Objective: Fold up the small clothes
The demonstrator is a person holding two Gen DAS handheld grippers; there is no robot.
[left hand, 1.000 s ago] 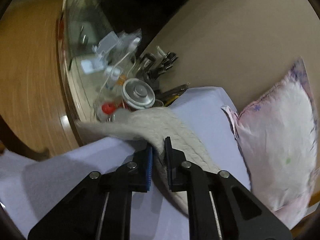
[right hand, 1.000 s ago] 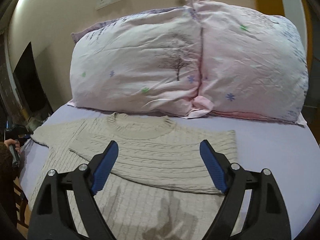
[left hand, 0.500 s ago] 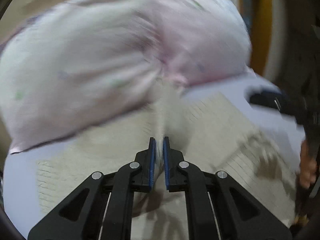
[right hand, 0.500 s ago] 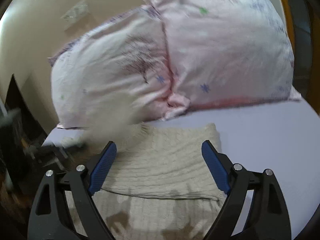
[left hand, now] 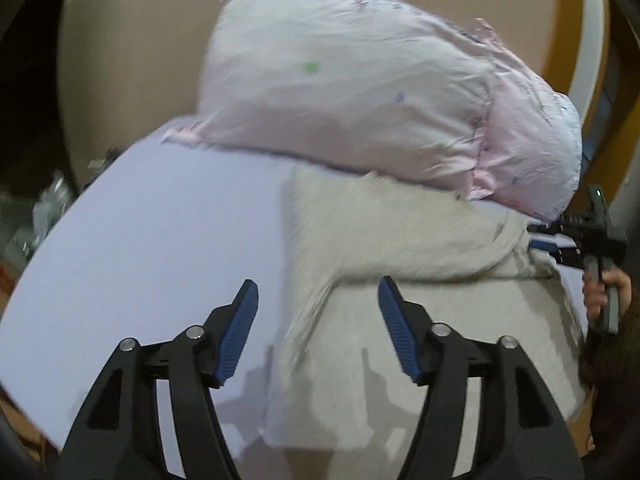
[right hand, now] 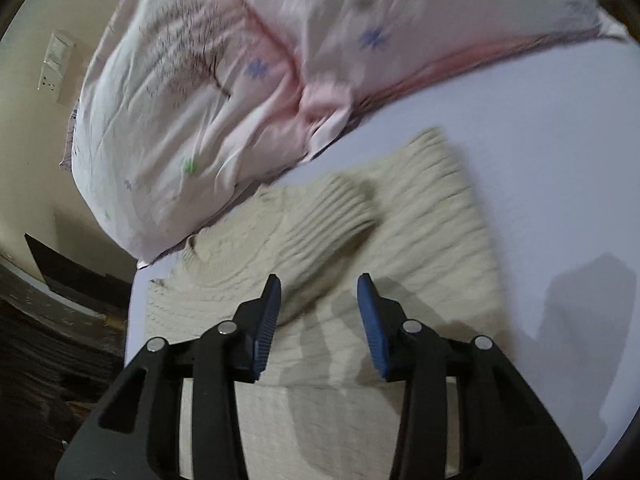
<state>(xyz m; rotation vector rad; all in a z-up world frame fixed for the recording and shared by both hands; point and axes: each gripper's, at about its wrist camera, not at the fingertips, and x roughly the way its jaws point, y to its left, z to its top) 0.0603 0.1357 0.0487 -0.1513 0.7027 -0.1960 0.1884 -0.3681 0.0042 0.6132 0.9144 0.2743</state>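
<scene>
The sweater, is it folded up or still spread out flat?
Partly folded. The sweater lies on the bed with its sleeve laid across its front.

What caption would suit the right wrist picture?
Open right hand-held gripper above a cream cable-knit sweater on a lavender bedsheet, pink pillows behind.

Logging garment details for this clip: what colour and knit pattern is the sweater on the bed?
Cream-beige sweater with a ribbed cable knit, clearest in the right wrist view.

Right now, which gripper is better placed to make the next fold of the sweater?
Probably the right gripper: it is open directly above the sweater. The left gripper, also open, straddles the sweater's edge, partly over bare sheet.
</scene>
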